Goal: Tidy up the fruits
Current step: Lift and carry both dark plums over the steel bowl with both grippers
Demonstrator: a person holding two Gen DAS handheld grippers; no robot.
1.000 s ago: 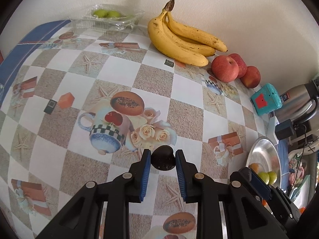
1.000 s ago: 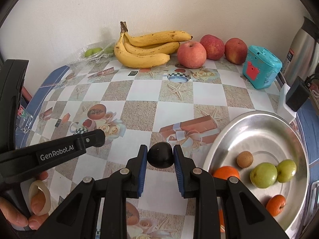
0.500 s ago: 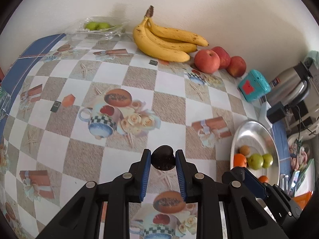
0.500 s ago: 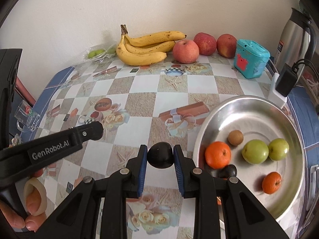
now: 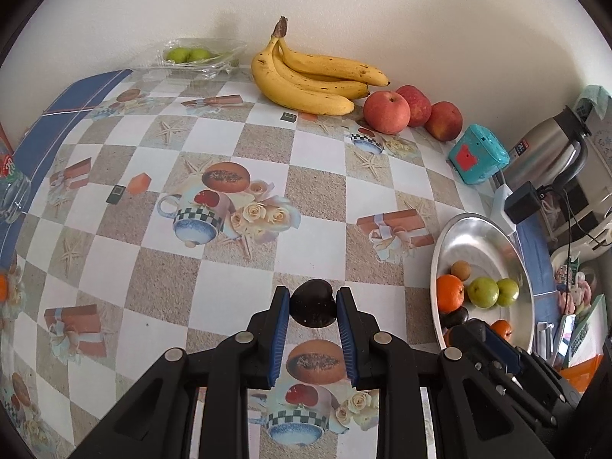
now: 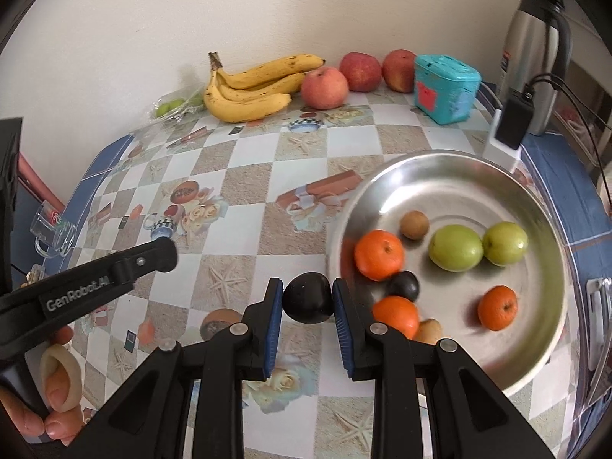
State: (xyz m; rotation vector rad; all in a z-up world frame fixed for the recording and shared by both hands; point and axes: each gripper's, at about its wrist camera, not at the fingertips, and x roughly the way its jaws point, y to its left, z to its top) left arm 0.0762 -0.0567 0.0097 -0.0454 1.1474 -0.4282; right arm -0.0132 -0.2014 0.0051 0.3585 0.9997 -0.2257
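My left gripper (image 5: 312,304) is shut on a dark plum (image 5: 311,302), held above the patterned tablecloth left of the steel plate (image 5: 493,229). My right gripper (image 6: 308,302) is shut on a second dark plum (image 6: 307,303), just left of the steel plate's rim (image 6: 432,157). The plate holds three oranges (image 6: 378,254), two green fruits (image 6: 455,248), two small brown fruits (image 6: 414,224) and one more dark plum (image 6: 404,286). The left gripper's body (image 6: 95,287) shows at the left of the right wrist view, with a hand (image 6: 57,382) on it.
Along the wall lie a banana bunch (image 5: 310,76), three red apples (image 5: 386,111), a teal box (image 5: 478,157) and a clear pack of green fruits (image 5: 191,55). A steel kettle (image 6: 535,49) and a plugged adapter (image 6: 512,122) stand at the right. A glass mug (image 6: 53,229) sits at the left edge.
Both grippers have moved back and to the right with their plums. The plate has come closer and shows more fully in both views, and the right plum now hangs at its rim.
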